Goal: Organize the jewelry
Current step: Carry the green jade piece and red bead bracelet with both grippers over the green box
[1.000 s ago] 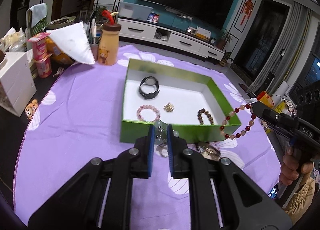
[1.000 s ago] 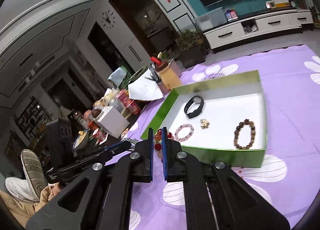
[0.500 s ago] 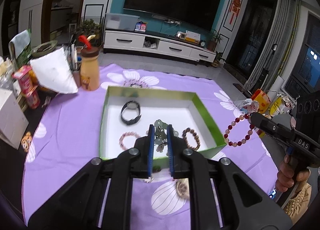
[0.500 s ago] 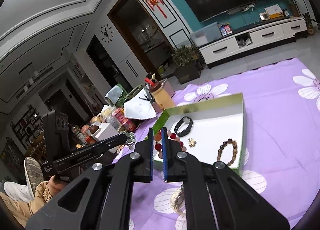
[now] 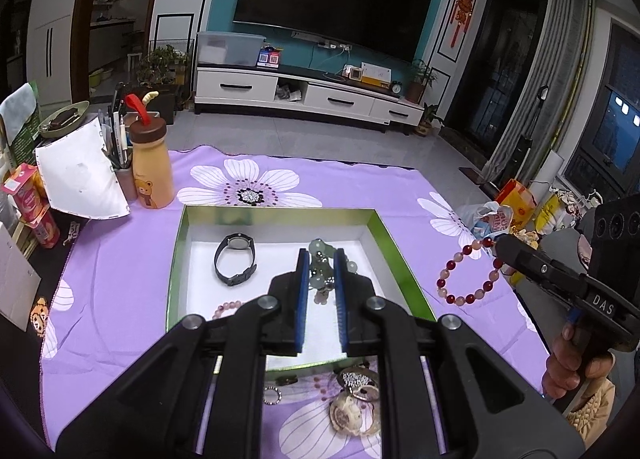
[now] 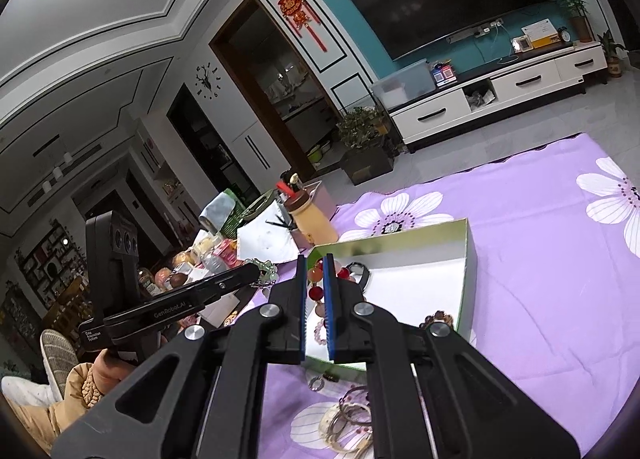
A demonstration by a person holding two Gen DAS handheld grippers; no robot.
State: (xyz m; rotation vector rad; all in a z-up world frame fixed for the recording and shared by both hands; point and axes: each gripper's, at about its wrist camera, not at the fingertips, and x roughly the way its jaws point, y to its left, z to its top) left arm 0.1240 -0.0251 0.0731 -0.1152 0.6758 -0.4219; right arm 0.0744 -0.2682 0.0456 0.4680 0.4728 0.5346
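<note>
From the left wrist, we see our left gripper (image 5: 321,259) pinching a pale green bead bracelet (image 5: 320,255), hanging above the white floor of the green box (image 5: 400,247). A black watch (image 5: 236,263) and a pink bracelet (image 5: 228,308) already lie inside. To set ours down well, we should lower it over the bare patch to the right of the watch and let go only once the beads rest on the floor, so they do not tangle with their neighbours. The right gripper (image 5: 498,245) holds a red bead bracelet (image 5: 468,275) outside the box's right wall.

From the right wrist, those jaws are pressed on the red bracelet, near the box's left corner. We should bring it in over the wall before releasing. More loose pieces (image 6: 348,419) wait on the purple cloth (image 6: 540,259).
</note>
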